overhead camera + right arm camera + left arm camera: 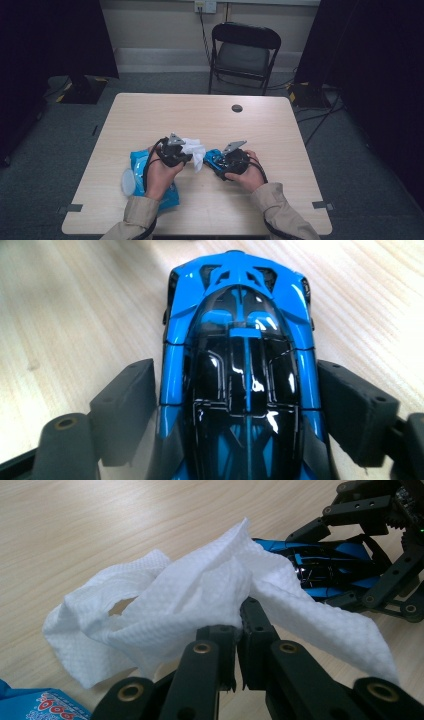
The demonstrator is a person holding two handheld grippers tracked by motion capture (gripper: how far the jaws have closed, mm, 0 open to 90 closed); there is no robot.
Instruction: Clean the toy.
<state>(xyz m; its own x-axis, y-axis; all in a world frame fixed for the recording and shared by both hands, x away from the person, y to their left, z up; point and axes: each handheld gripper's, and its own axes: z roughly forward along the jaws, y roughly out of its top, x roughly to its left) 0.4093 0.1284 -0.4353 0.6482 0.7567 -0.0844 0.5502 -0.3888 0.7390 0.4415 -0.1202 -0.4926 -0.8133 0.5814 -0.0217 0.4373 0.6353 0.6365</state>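
- Sleeved forearms in beige cloth come in at the bottom edge of the high view; each hand carries a pair of black two-jaw tongs over the pale wooden table (280, 130).
- Left tongs (186, 156), just left of frame centre, are clamped together on a crumpled white embossed paper wipe (200, 595); in the left gripper view the jaw tips meet on a pinched fold, and the rest of the sheet hangs loose toward the table.
- Blue plastic wipes packet (137, 162) lies flat under the left hand, at lower left of the table.
- Right tongs (214, 159), just right of centre, stand wide apart astride a glossy blue-and-black toy sports car (240, 365). In the right gripper view the pads flank the car's sides; whether they press on it I cannot tell.
- That car's long axis runs along the jaws of the right tongs, one end pointing away from them toward the top of that view. Which end is the nose I cannot tell.
- From the left tongs the car lies toward the upper right of their view, just beyond the wipe, whose edge overlaps it; my judgement is that the coming move is a short sweep of the wipe that way, over the roof.
- Farther off, at top centre of the high view, a black folding chair (244, 52) stands behind the table.
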